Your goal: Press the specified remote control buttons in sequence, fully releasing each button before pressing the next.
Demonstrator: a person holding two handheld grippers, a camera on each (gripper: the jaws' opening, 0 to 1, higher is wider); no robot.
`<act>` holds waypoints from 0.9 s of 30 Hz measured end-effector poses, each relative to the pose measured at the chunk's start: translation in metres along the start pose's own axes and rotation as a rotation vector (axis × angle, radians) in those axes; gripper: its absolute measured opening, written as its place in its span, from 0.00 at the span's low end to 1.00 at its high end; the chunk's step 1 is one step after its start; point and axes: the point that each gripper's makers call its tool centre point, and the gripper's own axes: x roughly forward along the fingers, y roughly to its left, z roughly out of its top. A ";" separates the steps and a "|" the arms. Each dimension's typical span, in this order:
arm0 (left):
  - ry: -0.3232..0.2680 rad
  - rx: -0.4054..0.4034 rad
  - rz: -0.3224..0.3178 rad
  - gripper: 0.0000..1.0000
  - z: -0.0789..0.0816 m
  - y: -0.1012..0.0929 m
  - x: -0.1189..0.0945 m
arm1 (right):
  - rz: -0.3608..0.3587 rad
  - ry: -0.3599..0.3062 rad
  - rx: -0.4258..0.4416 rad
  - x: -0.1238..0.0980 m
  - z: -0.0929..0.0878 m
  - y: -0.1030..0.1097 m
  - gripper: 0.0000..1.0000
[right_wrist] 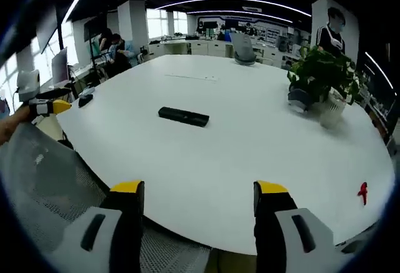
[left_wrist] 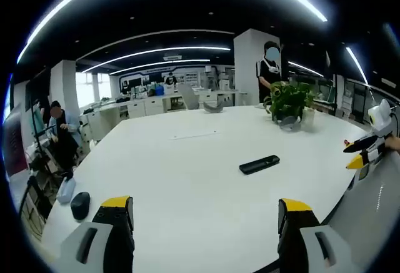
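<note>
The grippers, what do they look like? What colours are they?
The left gripper and the right gripper look alike: two chunky black jaws with yellow caps on top, fixed to light grey bases that each have a dark slot. No cables or writing show on them.

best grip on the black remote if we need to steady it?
Pinch the remote across its narrow width near one end, coming from above. It lies flat on the white table, a thin long bar, so its long edges are the only graspable faces, and an end grip probably leaves the top free.
</note>
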 end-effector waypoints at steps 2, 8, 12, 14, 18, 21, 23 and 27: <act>-0.017 -0.001 -0.005 1.00 0.004 -0.002 0.000 | -0.037 -0.086 -0.036 -0.005 0.016 -0.002 0.73; 0.016 0.019 -0.005 1.00 -0.002 -0.004 0.002 | -0.040 -0.166 0.071 -0.008 0.021 -0.019 0.76; 0.060 0.056 -0.088 1.00 -0.010 -0.022 0.007 | -0.016 -0.163 0.099 -0.006 0.020 -0.019 0.74; 0.073 0.041 -0.121 1.00 -0.012 -0.029 0.008 | 0.015 -0.155 0.107 -0.004 0.020 -0.015 0.73; 0.087 0.065 -0.111 1.00 -0.013 -0.029 0.009 | 0.047 -0.110 0.098 0.000 0.014 -0.010 0.72; 0.084 0.067 -0.085 1.00 -0.013 -0.024 0.009 | 0.032 -0.120 0.098 -0.001 0.015 -0.015 0.72; 0.086 0.052 -0.068 1.00 -0.013 -0.021 0.009 | -0.027 -0.114 0.122 -0.003 0.011 -0.028 0.72; 0.125 0.070 -0.037 1.00 -0.020 -0.015 0.010 | -0.022 -0.129 0.175 -0.004 0.012 -0.032 0.66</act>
